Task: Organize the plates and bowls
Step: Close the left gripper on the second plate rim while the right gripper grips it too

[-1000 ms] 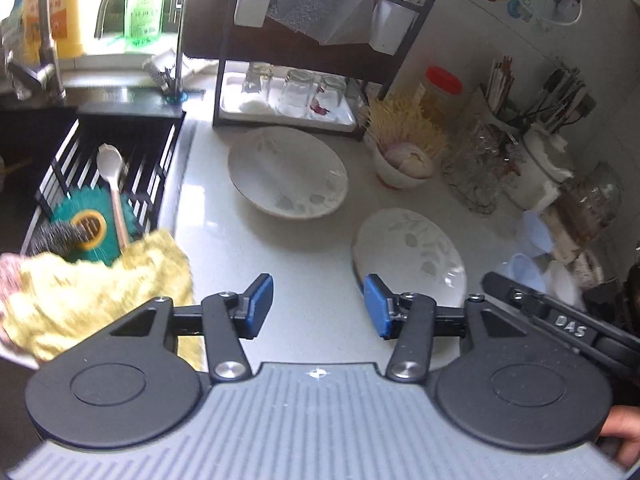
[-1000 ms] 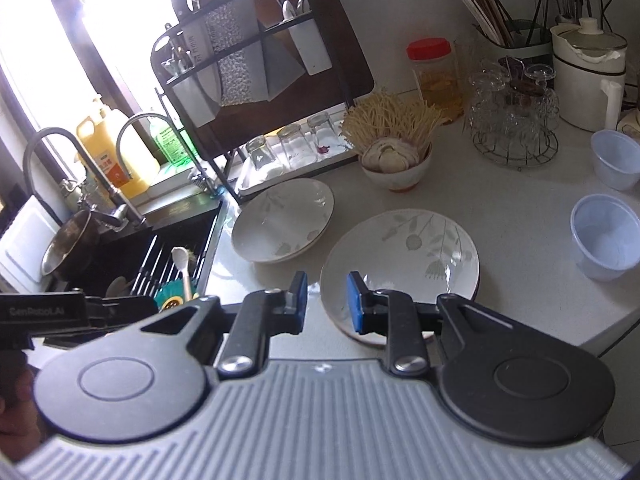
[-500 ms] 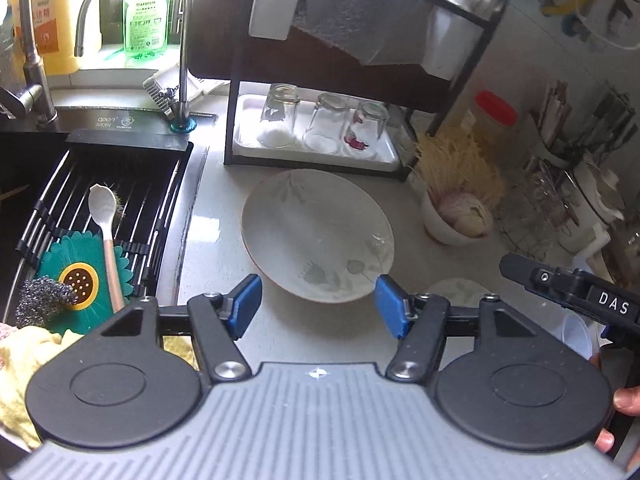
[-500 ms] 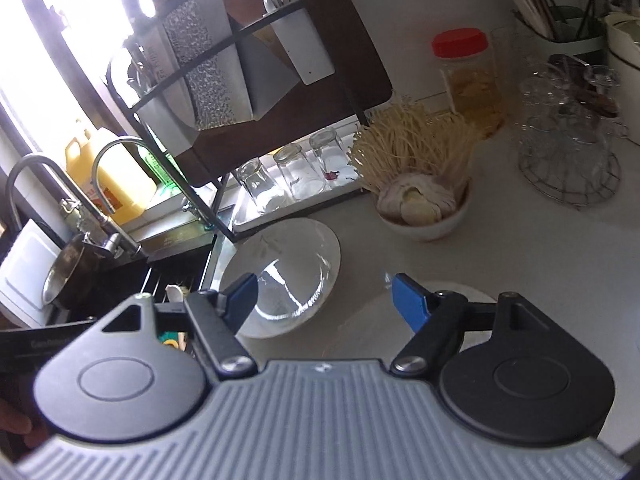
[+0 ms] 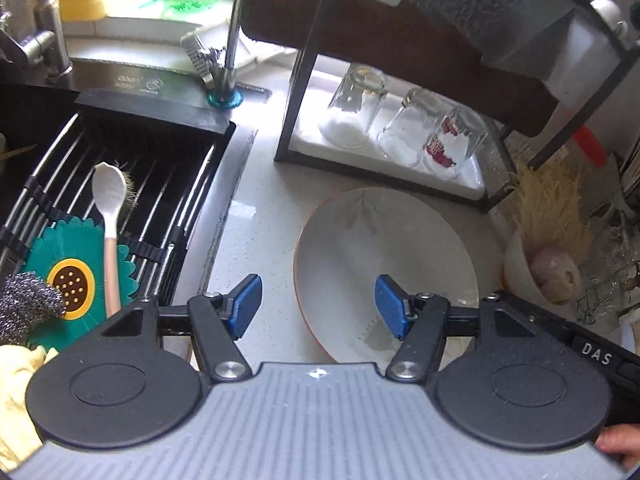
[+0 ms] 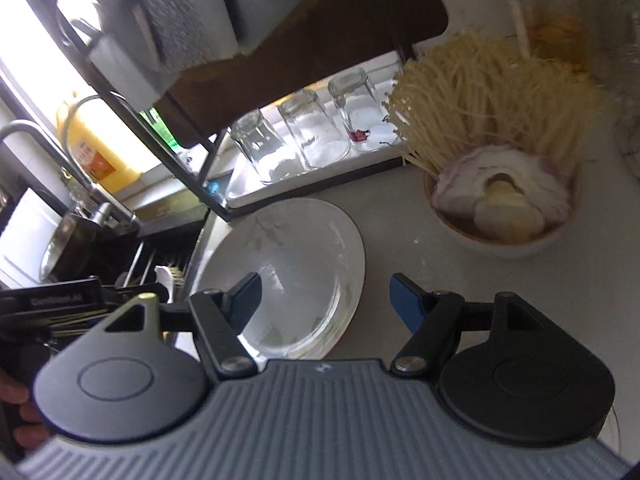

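1. Left gripper (image 5: 318,306): blue pads spread wide, nothing pinched, its jaws having just been opening.
2. Right gripper (image 6: 325,300): likewise spread and empty, jaws having just been opening.
3. Glossy round leaf-print plate (image 5: 384,276) lies on the speckled worktop (image 5: 260,208), near its sink-side edge, beside the black wire rack (image 5: 296,92).

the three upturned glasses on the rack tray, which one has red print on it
The glass at the end of the row nearest the bowl of noodles. It carries a red mark; the middle glass and the glass nearest the faucet are plain and clear.
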The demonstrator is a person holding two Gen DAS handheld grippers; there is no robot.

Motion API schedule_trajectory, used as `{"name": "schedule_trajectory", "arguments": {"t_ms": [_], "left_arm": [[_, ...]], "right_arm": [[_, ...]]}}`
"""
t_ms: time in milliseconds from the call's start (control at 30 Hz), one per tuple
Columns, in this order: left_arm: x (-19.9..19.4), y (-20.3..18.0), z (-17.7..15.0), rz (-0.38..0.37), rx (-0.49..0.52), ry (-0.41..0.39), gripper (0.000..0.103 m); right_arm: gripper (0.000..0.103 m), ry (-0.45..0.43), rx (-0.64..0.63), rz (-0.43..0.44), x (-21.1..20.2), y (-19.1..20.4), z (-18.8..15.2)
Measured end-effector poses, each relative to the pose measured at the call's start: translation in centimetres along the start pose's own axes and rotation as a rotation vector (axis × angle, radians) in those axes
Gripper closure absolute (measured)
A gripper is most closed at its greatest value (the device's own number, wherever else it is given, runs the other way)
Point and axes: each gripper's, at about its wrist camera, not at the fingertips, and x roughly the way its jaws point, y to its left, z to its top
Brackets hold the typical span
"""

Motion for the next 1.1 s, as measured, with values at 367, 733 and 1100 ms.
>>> {"name": "schedule_trajectory", "arguments": {"t_ms": [367, 733, 1100], "left_arm": [[5.7, 0.2, 2.8, 0.012, 0.059, 0.091, 0.036], [7.8, 0.7, 2.7, 0.021, 0.044, 0.154, 0.058], [8.1, 1.1, 2.4, 0.015, -0.018, 0.165, 0.078]], "right_arm": [[0.033, 0.01, 0.061, -0.047, 4.8, -0.4, 0.4], [0.053, 0.027, 0.011, -0.069, 6.3, -0.1, -0.4], [0.082, 0.046, 0.011, -0.038, 6.6, -0.9, -0.2]]}}
